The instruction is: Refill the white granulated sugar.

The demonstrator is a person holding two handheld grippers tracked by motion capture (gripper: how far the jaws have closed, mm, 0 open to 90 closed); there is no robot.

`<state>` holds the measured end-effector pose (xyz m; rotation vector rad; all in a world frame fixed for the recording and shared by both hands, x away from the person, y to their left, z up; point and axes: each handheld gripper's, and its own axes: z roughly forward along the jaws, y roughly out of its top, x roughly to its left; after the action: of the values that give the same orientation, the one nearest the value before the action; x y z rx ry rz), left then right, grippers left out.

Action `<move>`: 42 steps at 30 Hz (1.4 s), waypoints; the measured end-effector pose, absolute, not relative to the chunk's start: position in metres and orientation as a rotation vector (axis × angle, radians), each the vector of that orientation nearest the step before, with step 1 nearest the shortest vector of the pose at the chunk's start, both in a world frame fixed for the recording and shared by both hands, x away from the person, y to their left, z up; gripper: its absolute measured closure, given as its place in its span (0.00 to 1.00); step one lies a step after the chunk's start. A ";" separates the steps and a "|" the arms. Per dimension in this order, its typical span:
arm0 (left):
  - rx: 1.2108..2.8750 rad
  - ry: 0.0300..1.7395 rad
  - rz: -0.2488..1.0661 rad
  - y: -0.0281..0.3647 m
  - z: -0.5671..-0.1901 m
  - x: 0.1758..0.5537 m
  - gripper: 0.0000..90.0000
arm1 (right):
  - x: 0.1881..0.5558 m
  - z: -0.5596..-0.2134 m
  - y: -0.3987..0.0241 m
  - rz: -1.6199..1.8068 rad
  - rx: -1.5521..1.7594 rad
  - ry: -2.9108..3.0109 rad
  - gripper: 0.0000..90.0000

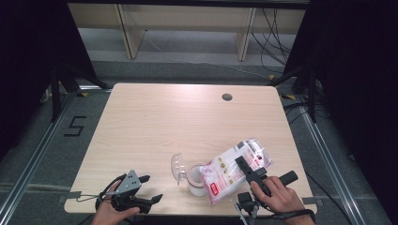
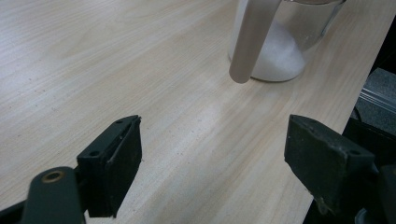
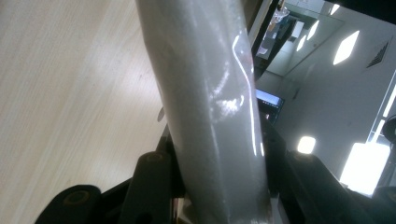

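A clear plastic bag (image 1: pixel 233 169) with red print, full of white grains, is tilted mouth-down over a clear jar (image 1: pixel 195 180) near the table's front edge. White grains lie heaped in the jar's bottom (image 2: pixel 280 56). The jar's hinged lid (image 1: pixel 177 167) stands open to its left. My right gripper (image 1: pixel 244 168) is shut on the bag (image 3: pixel 210 107), and the bag rises between its jaws in the right gripper view. My left gripper (image 1: pixel 151 188) rests open at the front left of the table, with bare wood between its jaws (image 2: pixel 212 154).
The light wooden table (image 1: pixel 164 122) has a round cable hole (image 1: pixel 227 97) at the back right. Black stands and cables flank the table on the grey floor. A floor marking "5" (image 1: pixel 75 125) lies to the left.
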<state>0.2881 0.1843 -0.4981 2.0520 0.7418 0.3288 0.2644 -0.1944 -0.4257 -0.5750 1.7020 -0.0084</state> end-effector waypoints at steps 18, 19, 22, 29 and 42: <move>2.045 0.747 0.329 0.184 -0.499 0.288 0.21 | 0.261 -0.420 -0.188 -0.020 -0.611 1.687 0.74; 2.061 0.742 0.337 0.185 -0.498 0.288 0.21 | 0.261 -0.420 -0.188 -0.020 -0.618 1.684 0.74; 2.053 0.741 0.330 0.184 -0.498 0.288 0.21 | 0.260 -0.420 -0.189 -0.017 -0.599 1.691 0.74; 2.053 0.740 0.328 0.184 -0.498 0.288 0.21 | 0.263 -0.423 -0.192 0.007 -0.581 1.707 0.74; 2.045 0.740 0.327 0.184 -0.498 0.288 0.21 | 0.270 -0.427 -0.198 0.038 -0.581 1.741 0.76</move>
<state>0.2883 0.1843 -0.4984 2.0448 0.7397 0.3269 0.2699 -0.1977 -0.4266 -0.5811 1.7412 0.0379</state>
